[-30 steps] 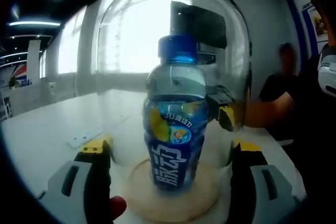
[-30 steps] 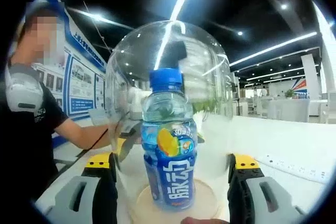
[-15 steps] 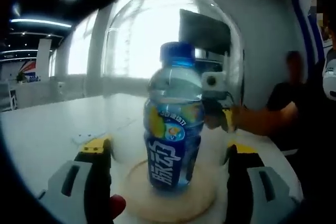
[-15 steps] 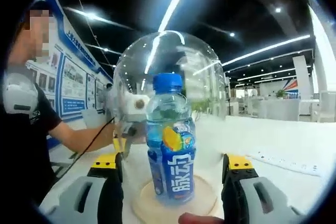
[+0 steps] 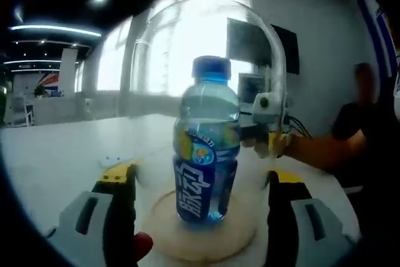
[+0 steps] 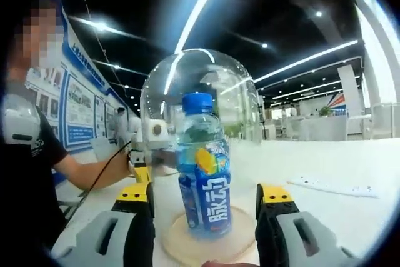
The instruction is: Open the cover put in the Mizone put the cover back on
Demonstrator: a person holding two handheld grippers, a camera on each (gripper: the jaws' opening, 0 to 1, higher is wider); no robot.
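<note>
Center frame, a blue-capped Mizone bottle (image 5: 207, 148) stands upright on a round wooden base (image 5: 203, 236) under a clear dome cover (image 6: 200, 79); both grippers' fingers (image 5: 119, 186) are spread, released.

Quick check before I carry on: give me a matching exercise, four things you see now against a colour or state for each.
Things:
1. clear glass dome cover
2. round wooden base
3. blue-labelled Mizone bottle
4. bottle's screw cap

States:
A. blue, closed on the neck
B. pale, lying flat on the white table
C. upright under the dome
D. see-through, over the bottle

Pairs: 1-D, 2-B, 3-C, 4-A
</note>
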